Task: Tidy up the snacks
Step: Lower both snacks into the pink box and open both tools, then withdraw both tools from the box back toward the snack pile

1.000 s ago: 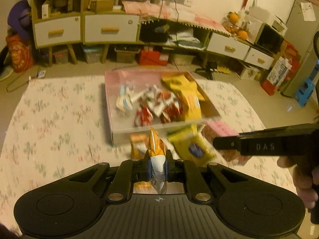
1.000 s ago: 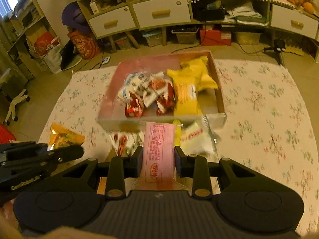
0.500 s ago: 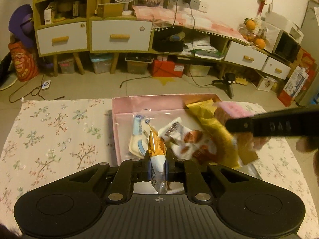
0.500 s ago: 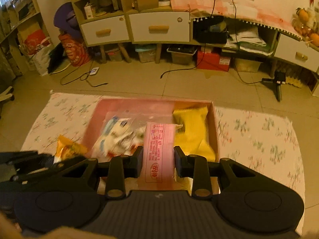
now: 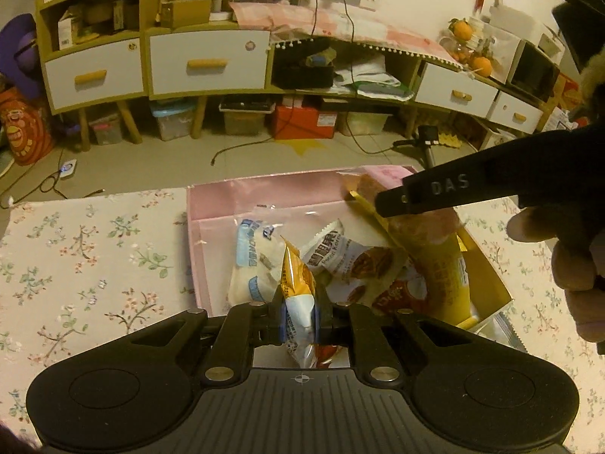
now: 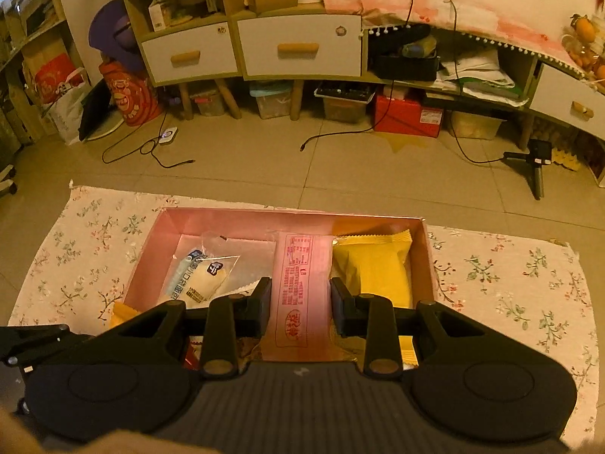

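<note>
Left gripper [image 5: 298, 319] pitched steeply downward, jaws pinched nearly together on a thin orange-and-white snack packet [image 5: 298, 302] standing upright between the pads

Right gripper [image 6: 300, 306] likewise angled down, jaws partway apart, clamping a flat pink snack packet [image 6: 300, 287] by its long edges

Right hand [image 5: 567, 261] visible in the left view, fingers curled around its handle
</note>
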`<move>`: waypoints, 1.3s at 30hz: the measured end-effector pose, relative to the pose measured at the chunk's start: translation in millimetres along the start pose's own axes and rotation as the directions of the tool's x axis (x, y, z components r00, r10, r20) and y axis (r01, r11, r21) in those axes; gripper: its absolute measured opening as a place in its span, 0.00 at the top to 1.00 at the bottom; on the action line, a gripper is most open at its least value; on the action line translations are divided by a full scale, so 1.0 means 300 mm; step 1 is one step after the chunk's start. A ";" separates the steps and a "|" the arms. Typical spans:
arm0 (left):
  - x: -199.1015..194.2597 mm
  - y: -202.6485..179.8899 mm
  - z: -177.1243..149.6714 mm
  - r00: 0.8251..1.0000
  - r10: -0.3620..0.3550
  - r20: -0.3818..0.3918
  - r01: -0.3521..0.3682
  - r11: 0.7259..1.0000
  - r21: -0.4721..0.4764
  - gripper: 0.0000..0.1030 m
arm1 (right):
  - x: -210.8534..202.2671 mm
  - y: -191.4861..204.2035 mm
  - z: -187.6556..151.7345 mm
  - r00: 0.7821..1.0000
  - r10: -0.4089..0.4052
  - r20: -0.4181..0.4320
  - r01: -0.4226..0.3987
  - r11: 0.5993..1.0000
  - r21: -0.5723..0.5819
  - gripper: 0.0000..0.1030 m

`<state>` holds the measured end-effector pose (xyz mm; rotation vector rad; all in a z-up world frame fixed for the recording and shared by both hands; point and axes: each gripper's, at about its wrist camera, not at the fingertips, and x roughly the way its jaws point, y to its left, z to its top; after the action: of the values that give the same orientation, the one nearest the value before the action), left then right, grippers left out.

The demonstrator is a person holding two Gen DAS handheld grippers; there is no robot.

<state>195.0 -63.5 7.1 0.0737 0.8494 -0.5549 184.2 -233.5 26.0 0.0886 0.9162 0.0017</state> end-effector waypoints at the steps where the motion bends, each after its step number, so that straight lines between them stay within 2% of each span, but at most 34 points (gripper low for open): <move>1: 0.005 0.001 -0.002 1.000 -0.002 -0.002 0.002 1.000 -0.001 0.89 | 0.004 0.004 0.001 1.000 -0.001 -0.003 0.001 1.000 -0.004 0.72; 9: 0.030 0.018 -0.018 1.000 0.002 -0.017 -0.002 1.000 -0.014 0.87 | 0.013 0.003 0.007 1.000 0.000 -0.003 0.000 1.000 -0.012 0.71; 11: 0.030 0.023 -0.020 1.000 0.000 -0.016 -0.001 1.000 -0.019 0.86 | 0.009 0.003 0.006 1.000 0.003 0.000 -0.003 1.000 -0.011 0.69; 12: 0.029 0.024 -0.020 1.000 0.000 -0.016 0.000 1.000 -0.021 0.85 | 0.004 0.003 0.006 1.000 0.003 0.004 -0.003 1.000 -0.009 0.63; 13: 0.030 0.025 -0.020 1.000 -0.002 -0.016 0.001 1.000 -0.023 0.81 | 0.003 0.003 0.007 1.000 0.006 0.007 -0.006 1.000 -0.006 0.52; 14: 0.028 0.024 -0.019 1.000 -0.004 -0.014 0.003 1.000 -0.025 0.79 | -0.002 0.000 0.007 1.000 0.010 0.017 -0.010 1.000 -0.003 0.49; 15: 0.027 0.024 -0.019 1.000 -0.007 -0.012 0.007 1.000 -0.025 0.72 | -0.008 0.000 0.007 1.000 0.010 0.024 -0.010 1.000 -0.005 0.45; 17: 0.021 0.018 -0.019 1.000 -0.013 -0.006 0.013 1.000 -0.018 0.59 | -0.015 0.001 0.007 1.000 0.004 0.029 -0.003 1.000 -0.010 0.42; 19: 0.013 0.008 -0.017 1.000 -0.013 0.002 0.013 1.000 -0.009 0.40 | -0.024 0.000 0.010 1.000 0.000 0.031 0.001 1.000 -0.012 0.38; 25: -0.016 -0.026 -0.007 1.000 -0.017 0.005 0.017 1.000 0.022 0.26 | -0.055 -0.007 0.004 0.999 -0.017 0.044 0.018 1.000 -0.008 0.28; 39: -0.156 -0.090 -0.023 1.000 -0.007 0.000 0.007 0.999 0.050 0.18 | -0.186 -0.052 -0.064 0.998 -0.037 0.051 0.036 0.999 0.033 0.19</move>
<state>152.0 -64.3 40.8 0.1163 0.8355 -0.5833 134.5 -249.9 57.3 0.1015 0.8666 -0.0492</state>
